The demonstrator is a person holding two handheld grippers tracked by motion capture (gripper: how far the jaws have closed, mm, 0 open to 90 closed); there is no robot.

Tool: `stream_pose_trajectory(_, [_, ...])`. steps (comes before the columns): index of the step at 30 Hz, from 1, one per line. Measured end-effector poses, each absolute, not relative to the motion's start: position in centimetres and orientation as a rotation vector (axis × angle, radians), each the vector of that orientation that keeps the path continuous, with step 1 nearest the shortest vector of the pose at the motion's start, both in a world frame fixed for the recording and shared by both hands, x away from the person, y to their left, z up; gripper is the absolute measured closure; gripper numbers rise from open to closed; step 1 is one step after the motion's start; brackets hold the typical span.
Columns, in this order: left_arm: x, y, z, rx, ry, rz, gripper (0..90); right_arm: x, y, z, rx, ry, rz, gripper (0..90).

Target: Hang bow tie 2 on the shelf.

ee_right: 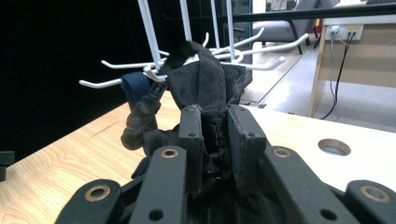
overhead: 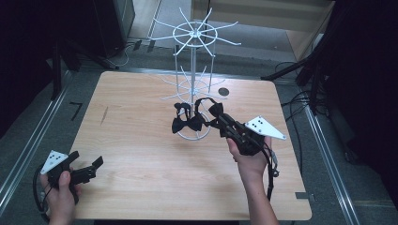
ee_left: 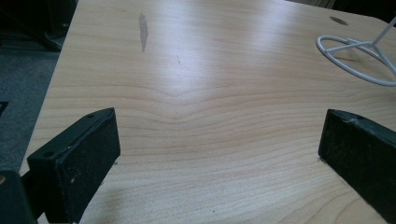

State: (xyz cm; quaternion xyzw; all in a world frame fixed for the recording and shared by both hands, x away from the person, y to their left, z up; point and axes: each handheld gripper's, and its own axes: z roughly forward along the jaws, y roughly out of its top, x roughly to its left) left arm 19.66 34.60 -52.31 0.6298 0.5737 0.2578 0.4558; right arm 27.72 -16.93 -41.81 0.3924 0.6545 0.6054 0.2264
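Right gripper (ee_right: 215,140): jaws nearly closed, pinching a black bow tie (ee_right: 205,84) by its bunched middle; fabric rose above the pads and hung below them.
Bow tie: in the high view (overhead: 215,111) it was held just right of the rack's pole, near the lower ring of hooks.
Right hand (overhead: 251,161): came in from the bottom edge, gripper (overhead: 224,121) pointed up and left toward the rack.
Rack (overhead: 193,70): white wire, upright at the table's far middle, two tiers of hooks around one pole; round base on the wood.
Hooks (ee_right: 121,65): directly behind the tie in the right gripper view; a dark blue piece (ee_right: 135,86) sat on one of them.
Other ties (overhead: 185,121): black, bunched low at the base, left of the held tie, touching or apart I could not tell.
Left gripper (overhead: 87,169): jaws wide apart, nothing between them, at the table's near left corner, well apart from the rack.
Table (ee_left: 196,116): light wood; a round hole (overhead: 224,91) behind the rack.
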Motion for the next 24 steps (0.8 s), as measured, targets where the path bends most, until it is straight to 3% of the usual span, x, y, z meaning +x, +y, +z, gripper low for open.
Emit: stream_pose_trajectory(24, [19.0, 34.3, -52.3, 1.552, 1.344, 0.658, 0.0, 31.3, -15.6, -46.7, 1.207, 1.887, 1.55, 74.6])
